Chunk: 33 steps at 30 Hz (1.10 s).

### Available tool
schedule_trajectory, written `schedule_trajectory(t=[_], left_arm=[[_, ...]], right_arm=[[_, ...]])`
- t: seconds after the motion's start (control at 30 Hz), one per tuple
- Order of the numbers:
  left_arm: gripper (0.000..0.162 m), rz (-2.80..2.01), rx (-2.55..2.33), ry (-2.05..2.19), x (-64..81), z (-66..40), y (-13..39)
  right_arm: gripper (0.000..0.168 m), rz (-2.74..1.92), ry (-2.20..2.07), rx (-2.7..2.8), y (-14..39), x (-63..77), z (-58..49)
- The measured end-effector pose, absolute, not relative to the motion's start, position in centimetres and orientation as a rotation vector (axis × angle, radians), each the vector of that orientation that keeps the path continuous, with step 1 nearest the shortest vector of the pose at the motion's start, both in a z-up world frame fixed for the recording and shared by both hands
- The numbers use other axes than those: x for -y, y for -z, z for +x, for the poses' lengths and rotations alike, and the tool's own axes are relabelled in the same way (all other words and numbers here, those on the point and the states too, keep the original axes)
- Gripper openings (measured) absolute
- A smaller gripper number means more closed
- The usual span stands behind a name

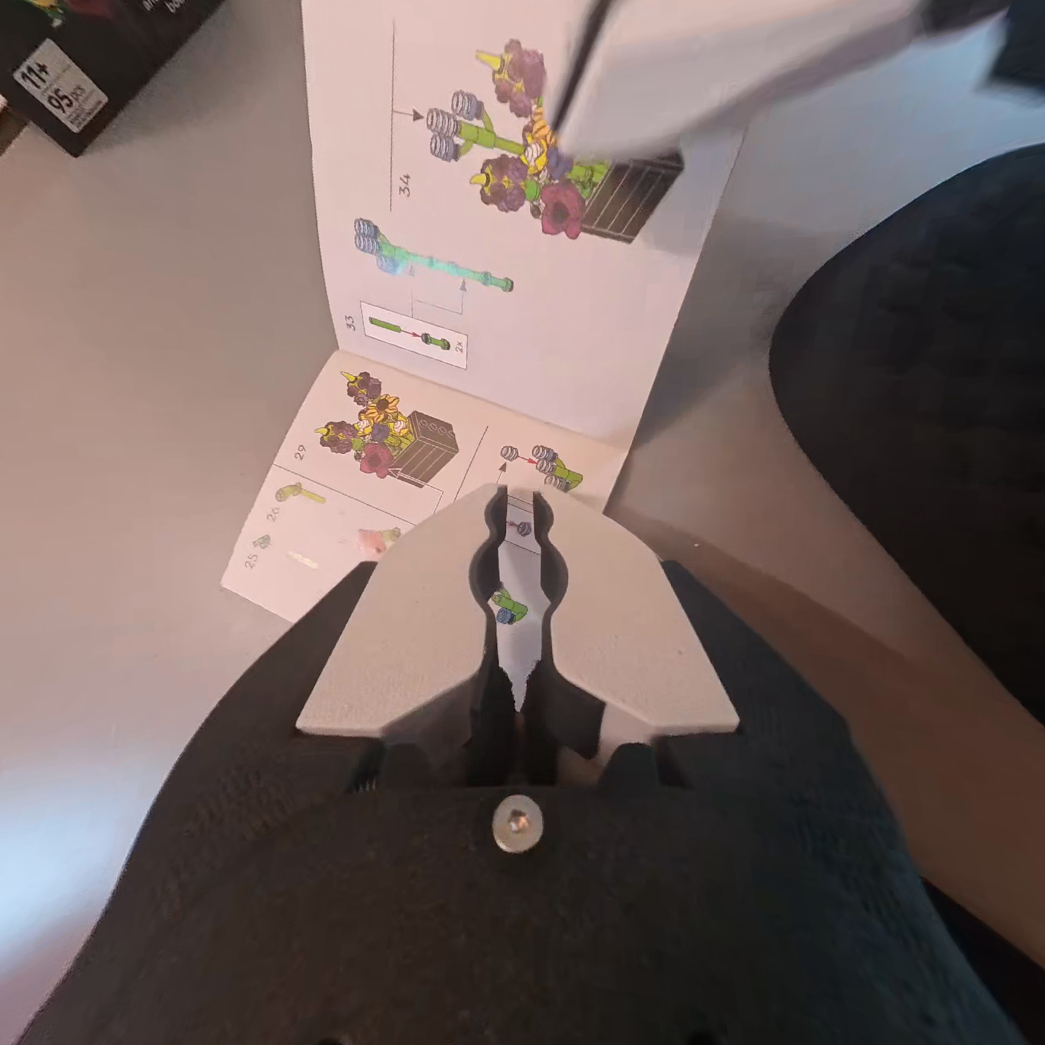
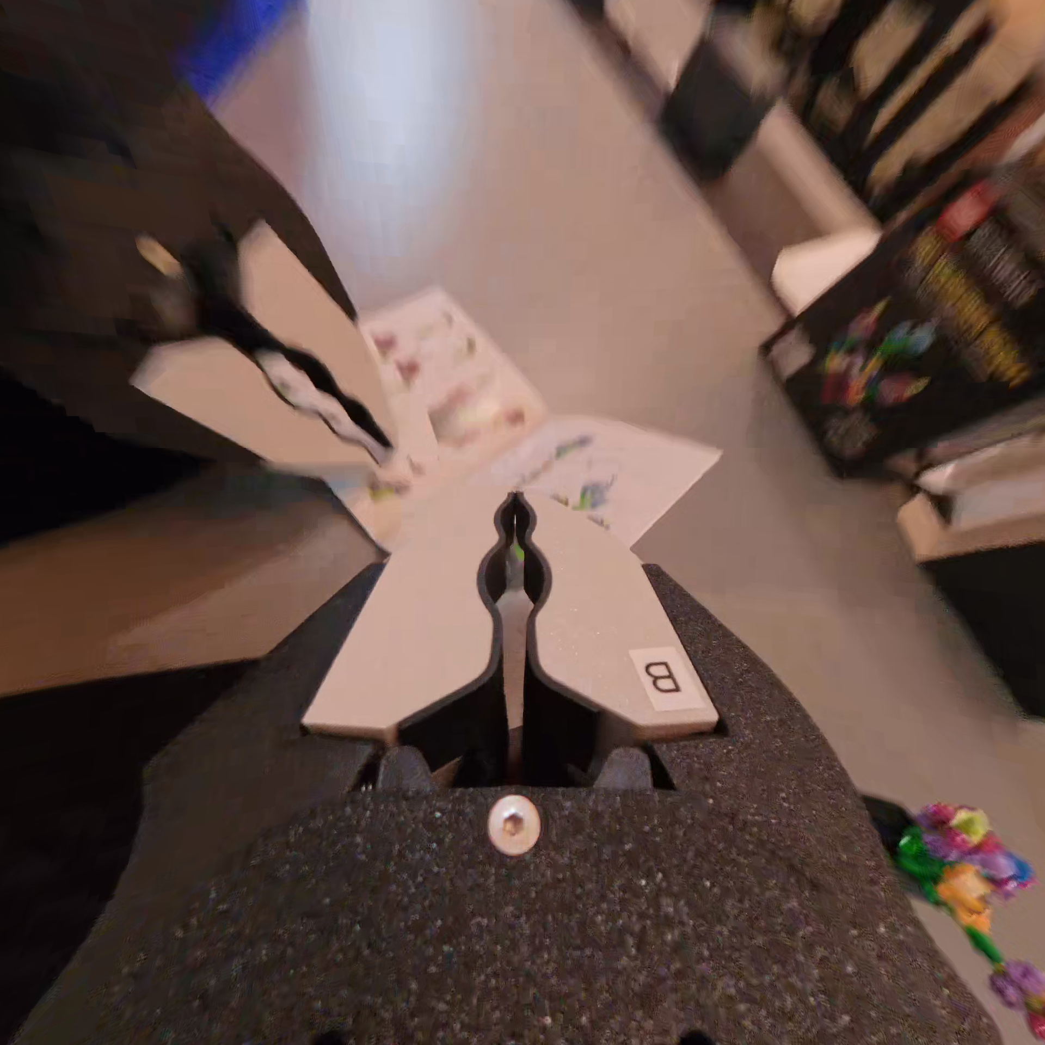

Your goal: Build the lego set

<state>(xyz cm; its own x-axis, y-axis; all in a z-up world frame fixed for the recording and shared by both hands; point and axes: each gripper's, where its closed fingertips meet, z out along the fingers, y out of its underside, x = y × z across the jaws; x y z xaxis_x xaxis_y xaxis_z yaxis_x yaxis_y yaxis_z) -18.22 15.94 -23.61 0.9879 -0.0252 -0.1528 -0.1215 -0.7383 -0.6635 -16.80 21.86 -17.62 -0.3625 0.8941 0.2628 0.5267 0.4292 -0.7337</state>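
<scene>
An open instruction booklet [image 1: 565, 339] lies on the grey table [image 1: 141, 339], its far page tilted up. My left gripper [image 1: 515, 495] hovers over the booklet's near page. Its fingers are drawn close with a narrow gap, and only the printed page shows through it. My right gripper [image 2: 515, 497] is shut over the booklet [image 2: 639, 480], and no piece shows between its pads. It also shows, blurred, over the far page in the left wrist view [image 1: 557, 133]. The left gripper shows in the right wrist view [image 2: 390, 452] with its tips at the booklet's edge. A built flower bouquet [image 2: 961, 865] lies at the lower right.
A black set box [image 1: 62, 73] stands at the table's far left corner. It also shows at the right in the right wrist view [image 2: 905, 350]. A dark rounded seat [image 1: 933, 396] lies beyond the table's right edge. Shelves fill the blurred background [image 2: 905, 85]. Spacing between my two grippers at the tips: around 9 cm.
</scene>
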Motion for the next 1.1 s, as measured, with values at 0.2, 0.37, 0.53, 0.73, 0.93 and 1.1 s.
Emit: schedule_trajectory(t=[0.2,0.37,0.53,0.73,0.93,1.1], left_arm=[[0.010,-2.398,-0.123,-0.257,-15.9,-18.5,23.9],[0.009,-2.350,-0.228,-0.518,-16.0,-18.9,23.7],[0.005,-2.357,-0.204,-0.453,-16.0,-18.8,23.9],[0.031,-2.333,-0.077,-0.358,-16.1,-19.4,23.4],[0.038,-2.348,0.025,-0.305,-15.9,-20.2,23.5],[0.038,-2.352,0.047,-0.325,-15.9,-20.5,23.5]], right_arm=[[0.000,-1.406,-0.628,2.106,23.0,-24.0,-15.7],[0.000,-1.440,-0.627,2.073,24.3,-24.2,-15.3],[0.000,-1.547,-0.821,1.920,24.2,-24.3,-15.3],[0.000,-1.507,-0.690,1.848,24.2,-25.4,-15.6],[0.000,-1.487,-0.614,1.819,24.1,-25.8,-15.5],[0.000,-1.479,-0.600,1.817,24.1,-25.9,-15.5]])
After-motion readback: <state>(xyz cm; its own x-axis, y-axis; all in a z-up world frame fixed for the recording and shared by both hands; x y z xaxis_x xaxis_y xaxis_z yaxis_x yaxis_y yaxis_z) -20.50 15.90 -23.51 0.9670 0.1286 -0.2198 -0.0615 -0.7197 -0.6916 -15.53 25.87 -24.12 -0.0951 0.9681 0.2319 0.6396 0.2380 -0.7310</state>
